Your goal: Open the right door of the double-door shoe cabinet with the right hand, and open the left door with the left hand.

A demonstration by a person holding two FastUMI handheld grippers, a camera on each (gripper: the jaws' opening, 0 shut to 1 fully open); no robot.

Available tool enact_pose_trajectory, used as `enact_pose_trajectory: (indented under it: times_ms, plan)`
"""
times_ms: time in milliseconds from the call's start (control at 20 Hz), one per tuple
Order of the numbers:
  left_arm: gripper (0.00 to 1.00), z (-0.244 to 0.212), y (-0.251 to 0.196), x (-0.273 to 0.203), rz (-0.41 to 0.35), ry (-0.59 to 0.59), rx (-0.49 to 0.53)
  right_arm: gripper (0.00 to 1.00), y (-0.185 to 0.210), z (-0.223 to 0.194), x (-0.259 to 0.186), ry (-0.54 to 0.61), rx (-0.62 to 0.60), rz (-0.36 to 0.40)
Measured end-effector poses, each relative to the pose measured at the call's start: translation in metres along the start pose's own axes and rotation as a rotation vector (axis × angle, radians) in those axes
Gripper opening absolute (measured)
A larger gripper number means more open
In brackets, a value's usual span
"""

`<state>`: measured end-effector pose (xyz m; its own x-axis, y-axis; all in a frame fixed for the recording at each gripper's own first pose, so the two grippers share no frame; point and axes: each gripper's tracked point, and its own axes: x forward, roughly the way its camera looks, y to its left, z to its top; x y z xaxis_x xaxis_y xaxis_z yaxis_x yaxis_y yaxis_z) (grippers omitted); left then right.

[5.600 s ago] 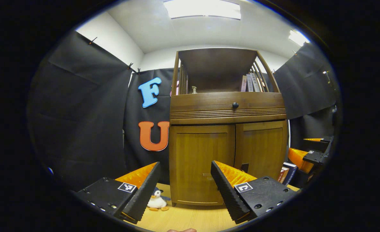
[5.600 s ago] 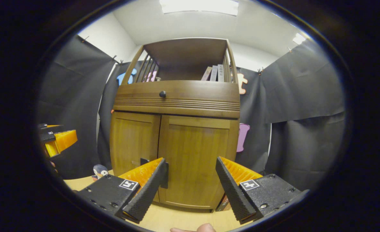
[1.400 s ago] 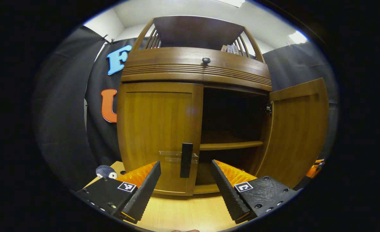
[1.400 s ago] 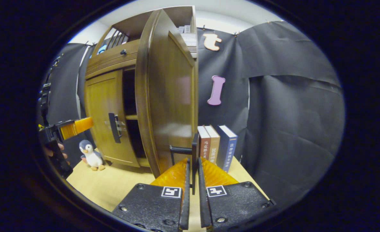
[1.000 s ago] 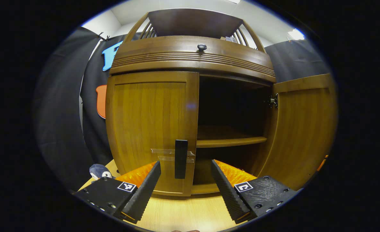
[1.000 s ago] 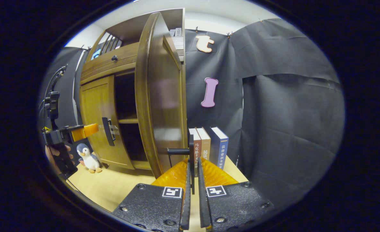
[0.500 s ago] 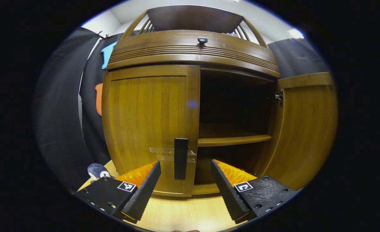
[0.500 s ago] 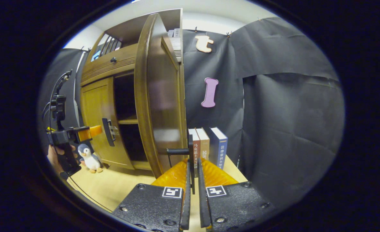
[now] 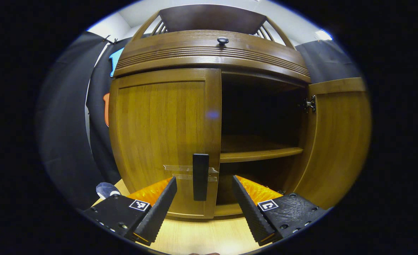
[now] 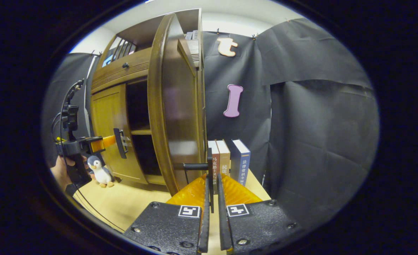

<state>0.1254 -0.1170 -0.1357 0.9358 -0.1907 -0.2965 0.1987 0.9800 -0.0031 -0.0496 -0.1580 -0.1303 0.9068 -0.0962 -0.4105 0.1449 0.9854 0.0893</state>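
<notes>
The wooden shoe cabinet (image 9: 212, 56) fills the left gripper view. Its left door (image 9: 159, 131) is closed, with a dark upright handle (image 9: 200, 176) at its inner edge. My left gripper (image 9: 204, 182) is open, and that handle lines up in the gap just ahead of the fingers. The right door (image 9: 336, 141) stands swung wide, baring a dark inside with a shelf (image 9: 258, 153). In the right gripper view my right gripper (image 10: 212, 181) is shut on the right door's handle (image 10: 211, 166), the door (image 10: 175, 106) edge-on before it. The left gripper (image 10: 100, 143) there nears the left handle (image 10: 120, 142).
A toy penguin (image 10: 100, 172) sits on the light wood table (image 10: 123, 202) by the cabinet's left corner. Three upright books (image 10: 230, 159) stand behind the open right door. A hand (image 10: 61, 173) holds the left gripper. Black cloth walls close in on both sides.
The left gripper has come closer to the left door's handle, still open. The right gripper stays shut on the right handle, with the door swung wide since 5.6 s ago.
</notes>
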Motion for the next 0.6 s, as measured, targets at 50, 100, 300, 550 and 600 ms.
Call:
enact_pose_trajectory:
  times_ms: [50,100,300,550,600]
  plan:
    - [0.95,-0.001,0.001,0.001,0.002,0.003,-0.002,0.15,0.0,0.0,0.0,0.002,0.003,0.0]
    - [0.95,-0.001,0.001,0.003,0.003,0.001,-0.001,0.15,0.005,0.001,-0.003,0.003,0.001,-0.001]
    - [0.95,-0.002,0.006,0.017,0.012,0.004,0.005,0.15,-0.005,0.005,-0.01,-0.013,-0.02,-0.02]
    - [0.84,-0.012,0.01,0.035,0.015,0.035,0.008,0.14,-0.026,0.021,-0.022,-0.074,-0.031,-0.077]
    - [0.84,-0.012,0.008,0.038,0.01,0.035,0.006,0.06,-0.026,0.025,-0.024,-0.087,-0.032,-0.076]
